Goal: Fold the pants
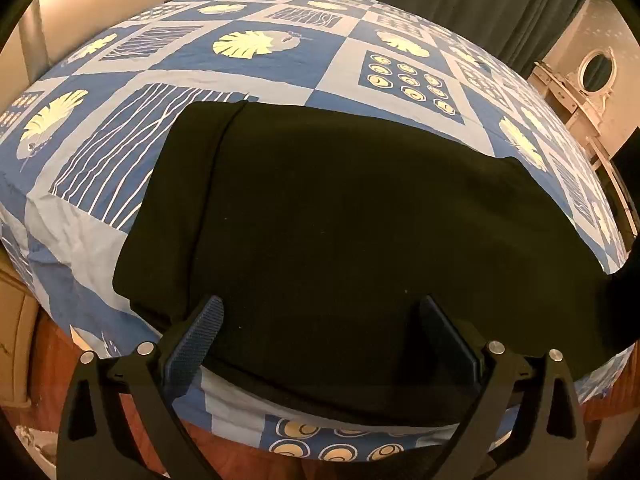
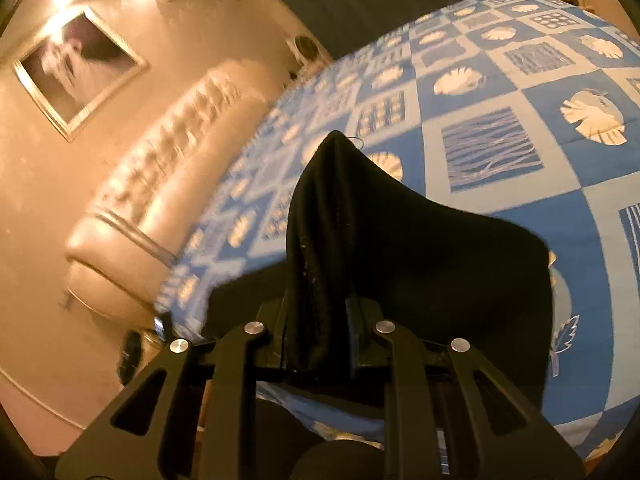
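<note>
Black pants (image 1: 340, 208) lie spread flat across the near part of a bed with a blue and white patterned sheet (image 1: 280, 56). My left gripper (image 1: 320, 312) is open, its jaws wide apart just above the near edge of the pants, holding nothing. My right gripper (image 2: 320, 312) is shut on a bunched end of the pants (image 2: 400, 248), lifting the cloth into a peak above the sheet (image 2: 500, 120). The rest of that cloth drapes down to the right.
A padded beige headboard (image 2: 160, 184) and a framed picture (image 2: 80, 68) are left of the bed in the right wrist view. Dark curtains (image 1: 480, 4) and a white dresser with a round mirror (image 1: 596, 72) stand beyond the bed's far right side.
</note>
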`<state>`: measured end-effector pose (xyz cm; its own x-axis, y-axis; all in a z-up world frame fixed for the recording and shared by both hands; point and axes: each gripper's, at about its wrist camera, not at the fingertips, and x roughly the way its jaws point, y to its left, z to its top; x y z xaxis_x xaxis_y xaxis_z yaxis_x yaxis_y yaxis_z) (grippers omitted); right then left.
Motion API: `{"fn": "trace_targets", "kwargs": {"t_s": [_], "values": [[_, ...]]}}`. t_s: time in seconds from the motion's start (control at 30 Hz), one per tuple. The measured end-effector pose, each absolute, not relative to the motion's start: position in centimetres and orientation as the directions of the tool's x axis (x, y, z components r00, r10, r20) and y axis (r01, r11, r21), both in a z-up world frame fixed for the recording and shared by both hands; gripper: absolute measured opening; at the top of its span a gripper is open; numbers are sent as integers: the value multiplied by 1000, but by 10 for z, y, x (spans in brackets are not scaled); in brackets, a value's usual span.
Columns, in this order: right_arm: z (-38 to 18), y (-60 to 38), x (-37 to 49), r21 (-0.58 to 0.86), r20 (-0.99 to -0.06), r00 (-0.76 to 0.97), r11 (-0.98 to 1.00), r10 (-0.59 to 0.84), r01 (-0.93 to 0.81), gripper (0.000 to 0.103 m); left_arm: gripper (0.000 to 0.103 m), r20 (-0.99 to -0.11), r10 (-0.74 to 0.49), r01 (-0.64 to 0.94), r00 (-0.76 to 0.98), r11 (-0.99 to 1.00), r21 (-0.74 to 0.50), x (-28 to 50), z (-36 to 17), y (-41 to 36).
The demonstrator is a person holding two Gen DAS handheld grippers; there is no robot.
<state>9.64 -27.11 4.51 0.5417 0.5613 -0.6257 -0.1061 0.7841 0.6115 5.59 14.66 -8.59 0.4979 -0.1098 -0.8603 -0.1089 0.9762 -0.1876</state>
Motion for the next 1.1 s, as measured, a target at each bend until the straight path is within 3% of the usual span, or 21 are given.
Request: {"fn": "trace_targets", "kwargs": {"t_s": [0.13,0.3,0.6,0.97,1.1], "values": [[19,-224,102,420,-758,494,898,426,-130,19,97,-861,-110,-109,497,976,-188,56,-86,146],[-18,-179,102,291,-832,446,945,328,-153,19,97,-861,-112,-108,496,976,-189,56,-86,146],[-56,-134,105,201,-880,404,967,249,-159,20,97,-860,-118,-103,496,976,-193,55,-85,146],[-61,-124,108,187,-879,414,969,237,-159,20,97,-860,-119,-103,497,976,-194,55,-85,146],[-66,-115,110,192,-881,405,967,245,-166,28,97,-859,-127,-95,495,975,-199,55,-85,146]]}}
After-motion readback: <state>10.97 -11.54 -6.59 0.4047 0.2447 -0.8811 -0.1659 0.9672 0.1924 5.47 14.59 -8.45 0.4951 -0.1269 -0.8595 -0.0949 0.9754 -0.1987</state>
